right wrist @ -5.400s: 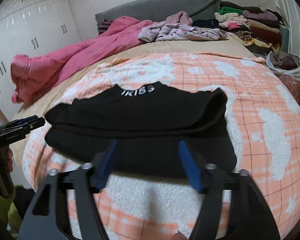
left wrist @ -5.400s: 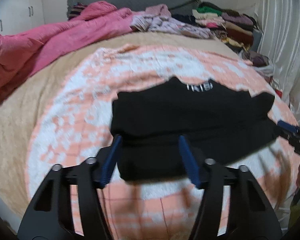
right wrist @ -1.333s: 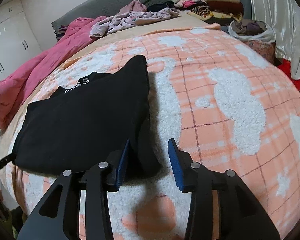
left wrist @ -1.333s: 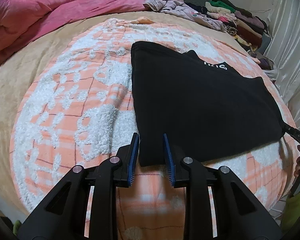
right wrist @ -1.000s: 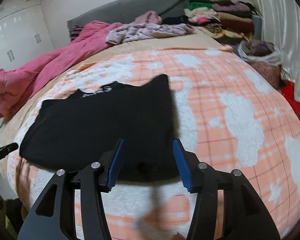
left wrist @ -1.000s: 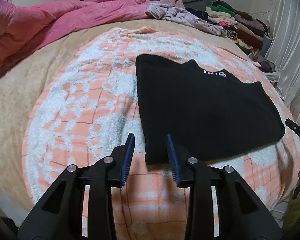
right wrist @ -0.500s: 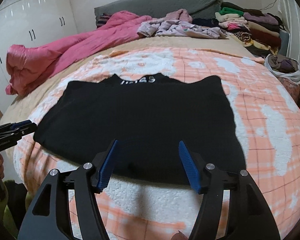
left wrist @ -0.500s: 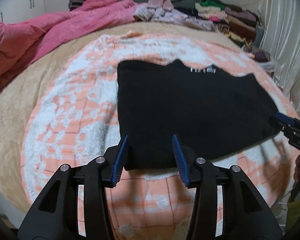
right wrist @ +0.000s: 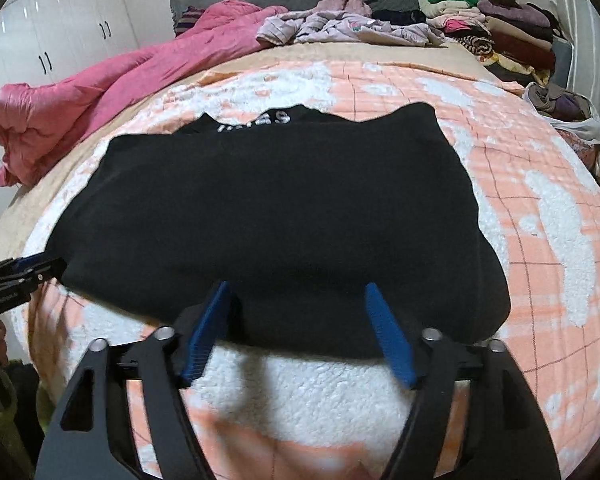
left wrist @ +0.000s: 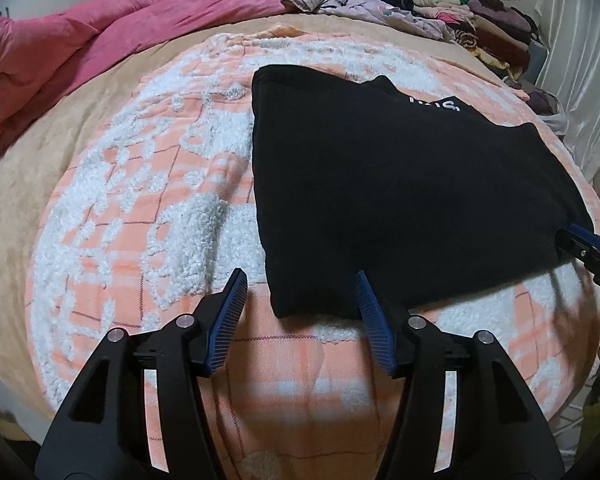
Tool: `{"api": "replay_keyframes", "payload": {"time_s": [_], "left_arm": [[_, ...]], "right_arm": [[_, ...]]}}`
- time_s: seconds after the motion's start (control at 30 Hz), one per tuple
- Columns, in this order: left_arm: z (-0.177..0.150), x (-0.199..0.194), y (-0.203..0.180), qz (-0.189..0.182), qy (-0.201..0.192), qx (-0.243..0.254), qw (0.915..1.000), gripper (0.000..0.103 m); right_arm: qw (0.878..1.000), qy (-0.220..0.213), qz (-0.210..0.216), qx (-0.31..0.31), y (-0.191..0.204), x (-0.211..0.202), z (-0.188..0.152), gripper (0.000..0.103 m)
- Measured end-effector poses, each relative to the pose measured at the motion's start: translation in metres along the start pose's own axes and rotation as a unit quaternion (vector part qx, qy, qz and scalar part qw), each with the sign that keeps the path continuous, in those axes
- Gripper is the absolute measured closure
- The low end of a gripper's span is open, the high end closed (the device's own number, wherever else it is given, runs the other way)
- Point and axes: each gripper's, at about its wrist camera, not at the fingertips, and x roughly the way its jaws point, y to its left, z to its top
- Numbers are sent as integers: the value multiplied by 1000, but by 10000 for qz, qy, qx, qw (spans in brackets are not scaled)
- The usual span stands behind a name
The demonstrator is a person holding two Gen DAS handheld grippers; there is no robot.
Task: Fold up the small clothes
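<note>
- Left wrist view: the left gripper (left wrist: 300, 312) has its fingers spread wide and grips nothing; it sits over the near-left corner of the black garment (left wrist: 400, 184).
- Right wrist view: the right gripper (right wrist: 300, 328) is likewise spread apart and empty, poised at the garment's near hem toward its right end.
- The garment lies flat on the orange-and-white blanket (left wrist: 140, 208), close to the blanket's near edge, its white-lettered collar (right wrist: 256, 120) on the far side.
- Handling, as a judgement: the cloth looks soft, thick and light. It should drape and sag when lifted, not slide. Doubled layers appear along the hem, so a pinch should take the whole thickness at a corner.
- Open room: bare blanket lies left and right of the garment, and beyond the collar, enough to carry a fold across.
- Limits: the pink quilt (right wrist: 100, 92) at the far left and the pile of clothes (right wrist: 496, 36) at the far right stand well apart from the garment.
</note>
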Motion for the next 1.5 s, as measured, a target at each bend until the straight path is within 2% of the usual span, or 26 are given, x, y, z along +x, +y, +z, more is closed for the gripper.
{"api": "replay_keyframes", "payload": {"time_s": [0.1,0.17,0.23,0.4,0.47,0.57,1.0,1.3,1.5], "left_arm": [[1,-7,2,-6,-53,-24,10000,49],[3,-11,4,-10,-91,-54,9999,40],[5,-17,7,11,-160,-75,9998,37],[11,-29,15,62,-300,-152,9994,27],[13,-31,18,89,-333,-182,9992,17],[16,-33,23,104,-363,-252,9990,10],[41,-22,53,309,-349,-516,9976,10],[72,-4,60,323,-307,-488,9978,10],[88,14,56,324,-226,-359,9986,10]], "right_arm": [[10000,-71,34,-28,5,-8,0,20],[9998,-138,83,-88,10,-14,0,17],[9996,-202,126,-152,15,-19,0,10],[9986,-328,227,-357,32,-28,3,8],[9980,-354,266,-447,40,-30,5,8],[9968,-399,353,-604,54,-33,6,7],[9861,-413,533,-1517,121,-17,3,5],[9724,-306,629,-2225,174,5,-8,5],[9675,-193,667,-2430,196,23,-14,5]]}}
